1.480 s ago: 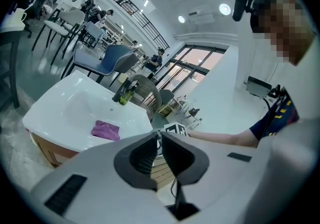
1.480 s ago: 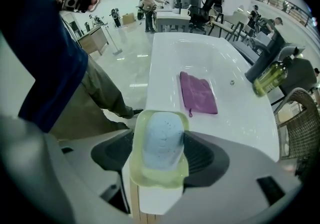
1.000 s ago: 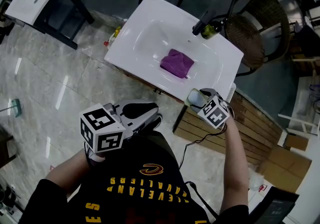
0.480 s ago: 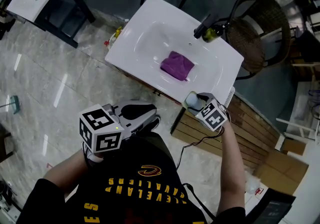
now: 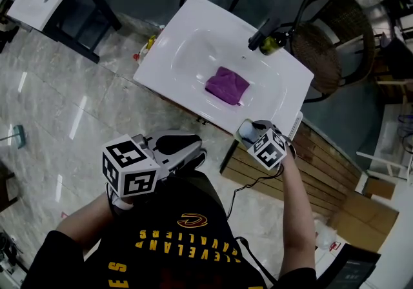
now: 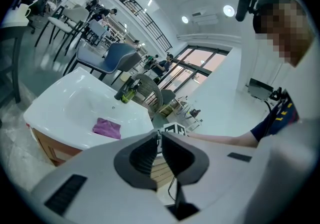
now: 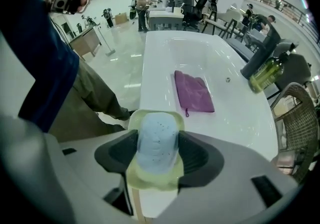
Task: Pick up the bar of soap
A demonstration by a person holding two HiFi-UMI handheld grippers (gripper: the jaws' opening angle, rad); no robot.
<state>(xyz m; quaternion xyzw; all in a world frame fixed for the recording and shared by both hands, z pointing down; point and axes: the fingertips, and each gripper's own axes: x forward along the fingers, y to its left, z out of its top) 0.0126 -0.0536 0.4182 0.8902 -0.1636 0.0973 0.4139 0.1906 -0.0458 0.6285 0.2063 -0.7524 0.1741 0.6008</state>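
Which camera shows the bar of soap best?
The right gripper view: the bar of soap sits centre frame on its yellow-green dish, between the right hand-held gripper's closing jaws. The head view shows only a pale patch by that gripper. The left gripper view doesn't show it.

The basin (image 5: 187, 42) looks glossy, the cloth (image 5: 226, 84) soft fabric, the floor (image 5: 71, 113) polished stone, the soap (image 7: 157, 138) matt.
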